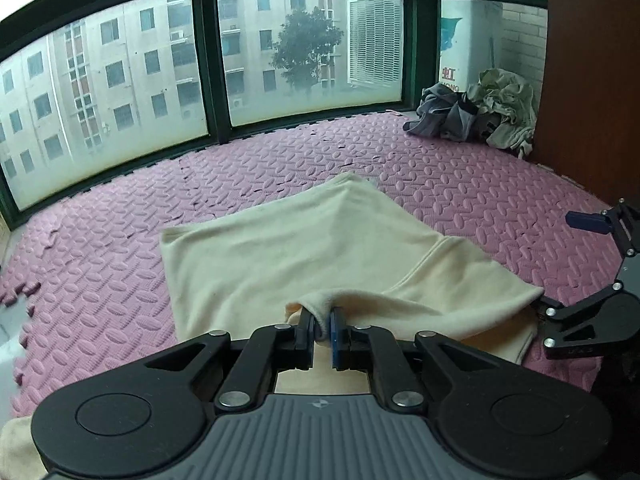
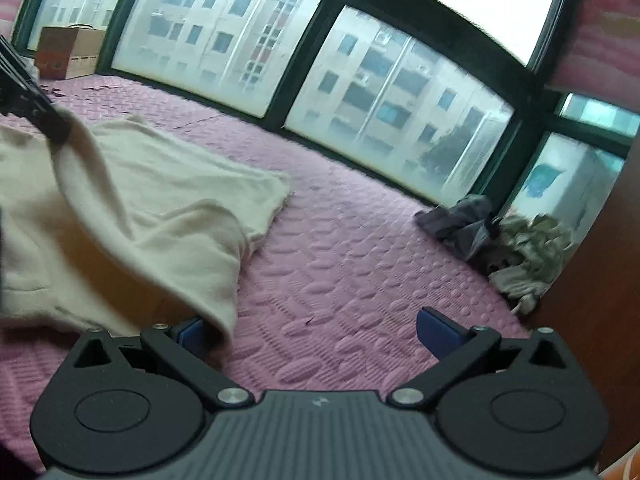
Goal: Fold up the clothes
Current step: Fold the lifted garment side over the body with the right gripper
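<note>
A fold of the cream garment is pinched between the closed fingers of the left gripper, and the cloth is lifted off the pink foam mat. The right gripper is spread wide with nothing gripped (one pad sits just under the hem). For a clean fold, the free corner should probably be taken before anything is carried over, so both edges are kept level. The pile of unfolded clothes is left by the window corner.
</note>
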Motion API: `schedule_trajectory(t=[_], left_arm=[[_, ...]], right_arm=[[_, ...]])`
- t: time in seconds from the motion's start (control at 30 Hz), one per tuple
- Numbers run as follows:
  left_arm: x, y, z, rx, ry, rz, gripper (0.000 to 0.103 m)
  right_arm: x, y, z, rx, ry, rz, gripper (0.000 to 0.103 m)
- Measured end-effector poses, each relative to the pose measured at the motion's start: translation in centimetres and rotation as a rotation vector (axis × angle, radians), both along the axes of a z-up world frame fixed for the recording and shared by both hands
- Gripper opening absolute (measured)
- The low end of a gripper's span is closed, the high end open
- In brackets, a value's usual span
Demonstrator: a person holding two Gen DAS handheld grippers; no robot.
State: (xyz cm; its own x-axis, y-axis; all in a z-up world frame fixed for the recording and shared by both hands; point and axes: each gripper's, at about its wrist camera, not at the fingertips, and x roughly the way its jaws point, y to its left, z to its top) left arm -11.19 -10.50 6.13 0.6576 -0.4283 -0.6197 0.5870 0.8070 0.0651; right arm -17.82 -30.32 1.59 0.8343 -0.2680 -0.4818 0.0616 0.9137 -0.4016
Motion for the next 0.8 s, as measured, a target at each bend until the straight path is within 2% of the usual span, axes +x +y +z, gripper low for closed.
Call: schedule_trajectory(t=[0.17,0.33,0.5,0.73,0.8], left_arm=[[0.1,0.3,-0.7,0.012,0.019,-0.005,0.009],[-0.1,0.5,-1.7,0.041,0.045,-0.010,0.009],[-0.2,0.4,-2.5,0.056,0.067,-0.009,0.010],[-0.3,0.3,-2.8,0.064,0.071,-0.006,0.012],[-0.3,0.4,-3.0,0.063,0.076,-0.011,0.012]], right_arm=[[-1.9,-0.6,0.6,-0.002,0.064,0.074,0.103],[-2.6,-2.2,2.6,0.154,0.120,0.087,0.103],[-0.1,-3.1,4.6,0.290,0.092,0.074,0.103],[5.6,-1.8,3.8,0.352,0.099,0.089,0.103],[6.4,-2.5,4.3,0.414,0.105,0.084,0.103]])
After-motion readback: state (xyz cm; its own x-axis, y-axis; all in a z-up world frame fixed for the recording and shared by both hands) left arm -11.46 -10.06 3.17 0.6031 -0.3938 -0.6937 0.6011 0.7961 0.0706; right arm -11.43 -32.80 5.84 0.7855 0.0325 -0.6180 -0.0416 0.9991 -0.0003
